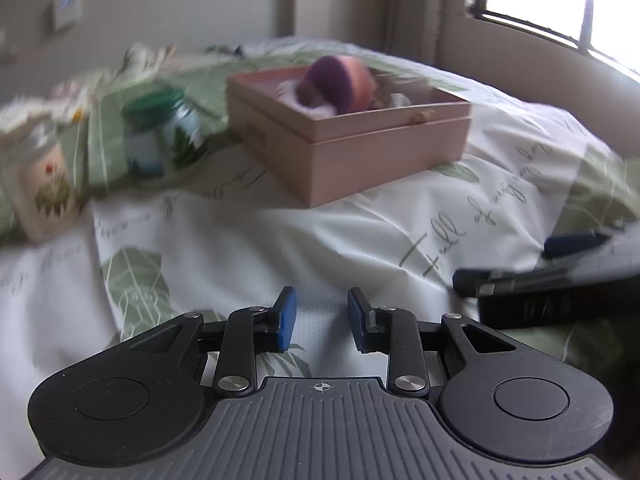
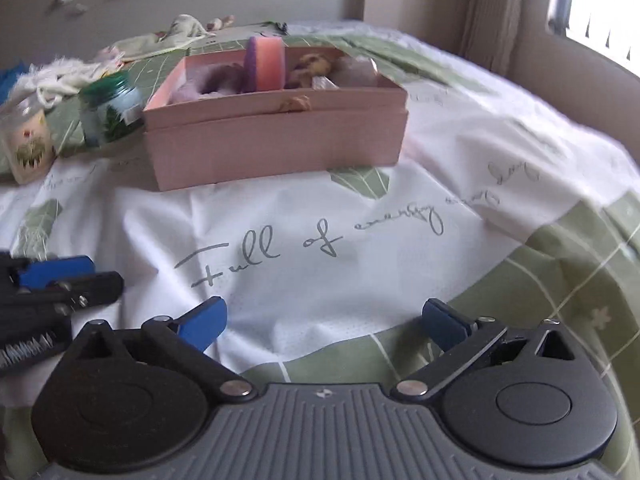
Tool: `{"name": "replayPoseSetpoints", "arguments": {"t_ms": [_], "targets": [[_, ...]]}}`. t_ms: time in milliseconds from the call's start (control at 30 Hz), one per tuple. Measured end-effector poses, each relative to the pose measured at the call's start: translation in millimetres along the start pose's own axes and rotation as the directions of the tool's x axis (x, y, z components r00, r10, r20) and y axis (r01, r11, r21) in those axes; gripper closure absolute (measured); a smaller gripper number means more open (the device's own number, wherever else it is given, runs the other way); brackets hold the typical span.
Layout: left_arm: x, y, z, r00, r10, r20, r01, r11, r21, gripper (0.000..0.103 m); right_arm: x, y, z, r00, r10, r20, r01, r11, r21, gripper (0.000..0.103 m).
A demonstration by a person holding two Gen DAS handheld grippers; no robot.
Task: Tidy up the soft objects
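A pink box (image 2: 276, 136) sits on the bed (image 2: 360, 216), far in front of both claws. Soft things fill the box. A sponge (image 2: 267, 63) with purple, orange and pink bands stands up in the middle. A fuzzy purple thing (image 2: 218, 82) lies to its left, and a brown fuzzy thing (image 2: 314, 66) lies to its right. I cannot tell just what these two are.

The left claw (image 1: 322, 318) is low over the white sheet. Its blue pads (image 1: 287, 318) are a little apart and hold nothing. The box is ahead of it, a bit to the right.

The right claw (image 2: 324, 322) is also low over the bed. Its blue pads (image 2: 206, 322) are wide apart and hold nothing. The box is ahead of it, a bit to the left.

The two claws are side by side, close to each other.

Left of the box stand a jar with a green lid (image 2: 110, 108) and a clear jar (image 2: 26, 138). White fluffy cloth (image 2: 64, 76) lies behind the jars. The left view is blurry.
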State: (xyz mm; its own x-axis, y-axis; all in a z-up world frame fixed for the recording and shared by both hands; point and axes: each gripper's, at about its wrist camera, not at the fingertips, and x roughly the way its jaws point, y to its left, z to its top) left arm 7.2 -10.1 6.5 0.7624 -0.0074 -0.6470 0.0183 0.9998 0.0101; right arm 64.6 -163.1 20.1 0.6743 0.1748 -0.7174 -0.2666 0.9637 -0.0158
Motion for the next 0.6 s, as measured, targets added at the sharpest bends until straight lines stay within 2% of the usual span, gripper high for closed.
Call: {"name": "replayPoseSetpoints", "arguments": {"t_ms": [100, 233, 367, 600], "targets": [[-0.5, -0.9, -3.0, 0.999, 0.0, 0.036, 0.0, 1.0, 0.002, 0.071, 0.2, -9.2, -1.0, 0.999, 0.034, 0.011, -0.035, 0.999, 0.033, 0.0], [3.6, -8.6, -5.6, 0.998, 0.033, 0.058, -0.035, 0.999, 0.017, 0.072, -1.8, 1.7, -5.0, 0.998, -0.019, 0.061, 0.019, 1.0, -0.001, 0.0], [3.9, -9.5, -6.3, 0.997, 0.046, 0.057, -0.047, 0.999, 0.013, 0.072, -2.4, 0.0, -12.4, 0.993, -0.023, 0.117, 0.017, 0.998, 0.053, 0.0], [5.1, -7.8, -4.5, 0.998, 0.046, 0.049, -0.045, 0.999, -0.009, 0.072, -3.3, 2.9, -17.5, 0.987, -0.041, 0.157, 0.033, 0.998, 0.054, 0.0]]}}
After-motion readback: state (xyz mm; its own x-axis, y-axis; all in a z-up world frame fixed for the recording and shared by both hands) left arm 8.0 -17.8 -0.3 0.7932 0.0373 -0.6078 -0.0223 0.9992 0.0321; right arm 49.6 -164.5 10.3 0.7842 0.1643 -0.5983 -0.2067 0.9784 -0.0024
